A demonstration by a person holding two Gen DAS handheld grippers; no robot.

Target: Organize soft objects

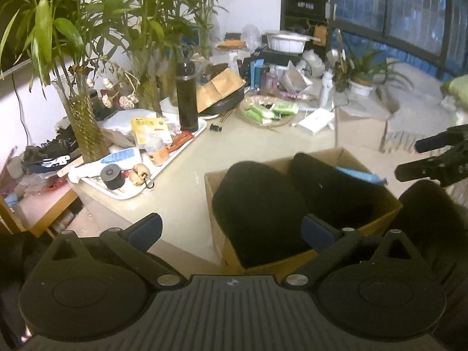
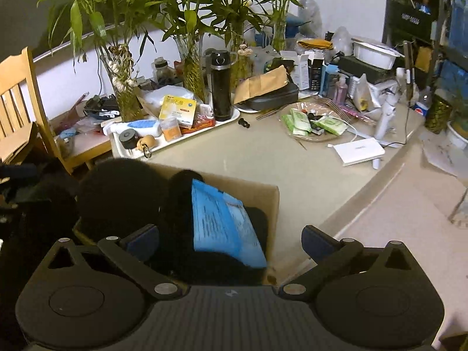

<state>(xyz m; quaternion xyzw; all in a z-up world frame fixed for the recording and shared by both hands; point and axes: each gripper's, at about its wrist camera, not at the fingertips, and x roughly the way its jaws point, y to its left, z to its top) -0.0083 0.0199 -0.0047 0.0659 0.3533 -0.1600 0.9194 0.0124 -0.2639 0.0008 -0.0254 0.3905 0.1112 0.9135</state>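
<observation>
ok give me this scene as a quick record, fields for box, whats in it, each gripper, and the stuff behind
box: open cardboard box on the beige table
contents: black fuzzy soft items, with a blue packet on top
left gripper: open, empty, at the box's near left corner
right gripper: open, empty, above the box's near side
behind box: white tray holding a black flask; bamboo plants in glass vases
outside box: another black fuzzy item beside its right wall

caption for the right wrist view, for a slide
Open right gripper above a cardboard box holding black soft items and a blue packet.
</observation>
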